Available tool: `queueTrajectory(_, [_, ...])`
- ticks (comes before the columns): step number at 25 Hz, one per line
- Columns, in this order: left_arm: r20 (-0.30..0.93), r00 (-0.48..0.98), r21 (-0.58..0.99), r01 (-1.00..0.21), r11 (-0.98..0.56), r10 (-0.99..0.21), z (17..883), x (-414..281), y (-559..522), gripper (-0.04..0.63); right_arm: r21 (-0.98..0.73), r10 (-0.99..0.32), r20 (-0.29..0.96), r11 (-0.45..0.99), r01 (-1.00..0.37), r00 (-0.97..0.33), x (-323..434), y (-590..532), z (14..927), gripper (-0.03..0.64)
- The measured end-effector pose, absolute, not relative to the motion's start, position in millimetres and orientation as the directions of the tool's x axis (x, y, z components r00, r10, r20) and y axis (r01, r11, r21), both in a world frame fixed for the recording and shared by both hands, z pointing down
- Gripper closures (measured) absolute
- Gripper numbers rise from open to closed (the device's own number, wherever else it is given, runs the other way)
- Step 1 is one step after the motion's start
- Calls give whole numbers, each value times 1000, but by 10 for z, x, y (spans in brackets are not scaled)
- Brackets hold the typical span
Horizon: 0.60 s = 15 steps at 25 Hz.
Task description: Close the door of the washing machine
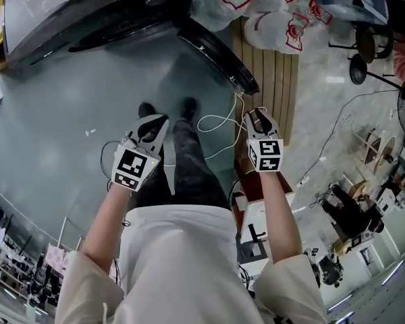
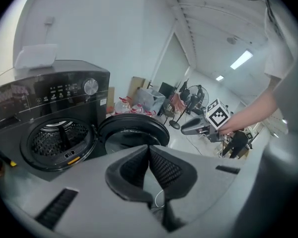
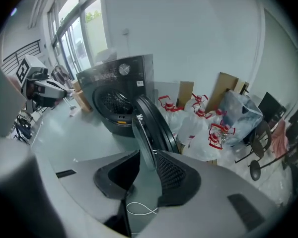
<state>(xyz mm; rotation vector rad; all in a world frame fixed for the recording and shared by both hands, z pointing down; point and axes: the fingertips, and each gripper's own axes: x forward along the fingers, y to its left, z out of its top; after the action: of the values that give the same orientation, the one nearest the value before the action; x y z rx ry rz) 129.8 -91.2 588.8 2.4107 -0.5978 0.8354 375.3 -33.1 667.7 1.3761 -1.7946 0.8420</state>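
Grippers, two, hand-held, each with a marker cube. Left gripper (image 1: 155,123): jaws together with nothing between them, in front of the machine and well apart from it. Right gripper (image 1: 258,118): jaws apart and empty, also short of the machine, on its door side.

Item 1. Dark grey front-loading washing machine (image 2: 54,103), round drum opening uncovered. It poses no hazard of its own and serves as the fixed mark for everything below.

Item 2. Round black-rimmed glass door (image 3: 151,128), swung wide out to the right of the machine's opening, edge-on to the right gripper. Risks, as I judge them: a push on the domed glass could skid off, a soft push may leave the latch uncaught, and parted jaws could snag the rim.

Item 3. White plastic bags with red print (image 3: 198,123), heaped to the right of the machine, beyond the door. Little danger, since closing swings the door away from them.

Item 4. Thin white cable (image 1: 219,119), looped on the floor in front of the machine, by the person's feet. Risk: a step forward could catch it and jerk the reach off the door.
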Motion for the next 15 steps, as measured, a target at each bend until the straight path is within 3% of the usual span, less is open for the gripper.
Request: queueTrajectory(15, [728,659,305,-556,-773,-187,6794,1725,-839,584,73,-366,927,385,-920,-79,4529,-518,7954,492])
